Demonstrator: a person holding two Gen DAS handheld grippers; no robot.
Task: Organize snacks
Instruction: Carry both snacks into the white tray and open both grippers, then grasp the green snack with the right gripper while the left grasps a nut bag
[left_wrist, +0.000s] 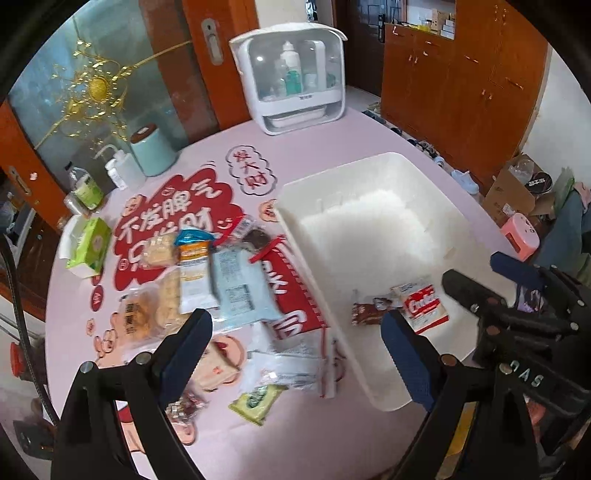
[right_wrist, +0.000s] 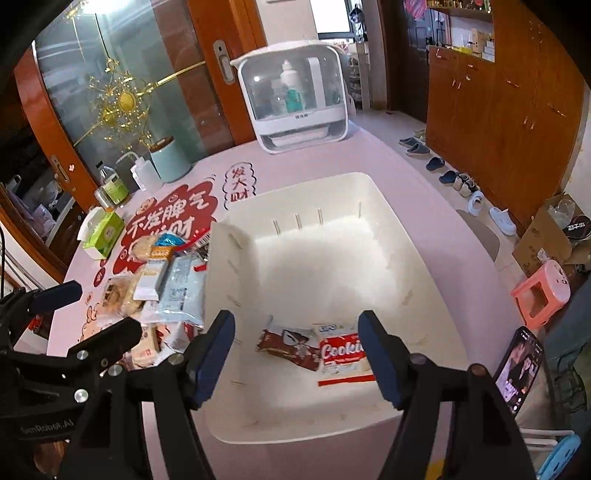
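Note:
A white plastic bin (right_wrist: 221, 266) stands on the pink table. On its floor lie a brown snack packet (right_wrist: 291, 343) and a red-and-white cookie packet (right_wrist: 341, 354), side by side. My right gripper (right_wrist: 297, 354) hovers open over the bin's near end, above those two packets and touching neither. Left of the bin (left_wrist: 314, 251) is a pile of loose snacks: a pale blue packet (left_wrist: 240, 288), a white-and-orange packet (left_wrist: 194, 273), round cakes (left_wrist: 136, 314) and a green packet (left_wrist: 258, 398). My left gripper (left_wrist: 295, 350) hangs open and empty above the pile's near edge.
At the table's far side stand a white clear-fronted storage case (left_wrist: 295, 74), a mint canister (left_wrist: 151, 151), a squeeze bottle (left_wrist: 118, 170) and a green tissue box (left_wrist: 90, 247). A phone (right_wrist: 519, 373) leans at the right. A pink stool (right_wrist: 543, 291) is on the floor.

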